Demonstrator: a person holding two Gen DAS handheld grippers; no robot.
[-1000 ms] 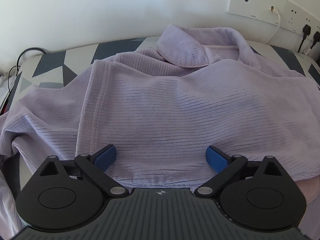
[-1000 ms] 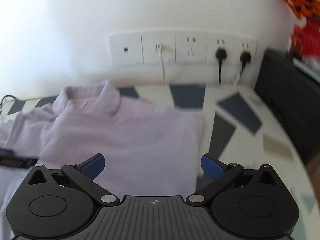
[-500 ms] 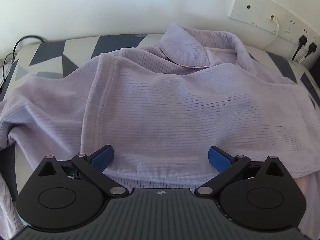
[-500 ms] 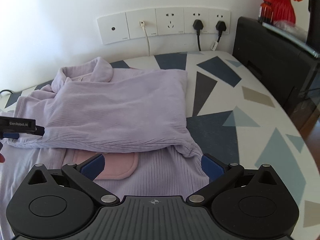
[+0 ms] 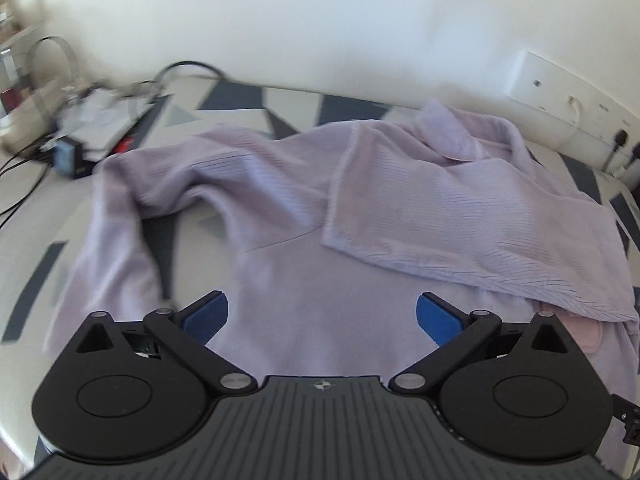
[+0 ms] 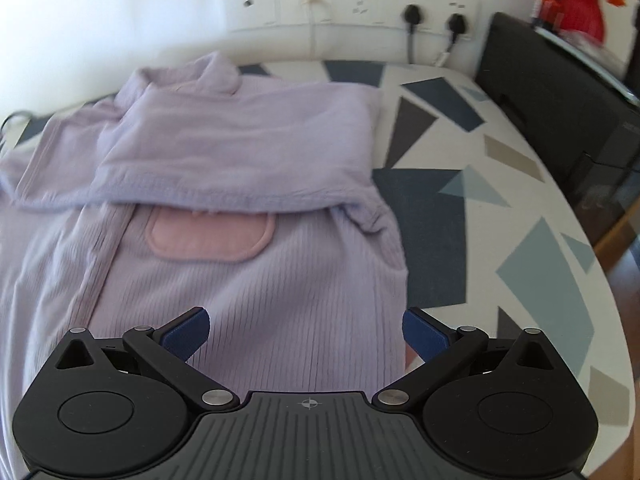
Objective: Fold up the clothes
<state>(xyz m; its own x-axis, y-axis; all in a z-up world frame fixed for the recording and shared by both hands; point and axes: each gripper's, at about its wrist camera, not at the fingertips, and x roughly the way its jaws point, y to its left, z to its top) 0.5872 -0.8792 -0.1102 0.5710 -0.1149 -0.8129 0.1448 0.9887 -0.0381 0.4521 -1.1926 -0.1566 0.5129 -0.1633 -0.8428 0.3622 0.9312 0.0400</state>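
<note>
While both tools gape empty, lilac cardigan (image 6: 248,148) part-folded, no legible writing

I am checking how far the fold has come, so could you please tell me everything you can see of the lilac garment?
The lilac garment is a soft, finely ribbed top with a collar toward the wall and a pink patch pocket on its front. It lies flat on the patterned tabletop. Its right side is folded across the chest, partly covering the pocket; its left sleeve lies bent and unfolded. Both claws, left and right, are open above it, gripping nothing.
</note>
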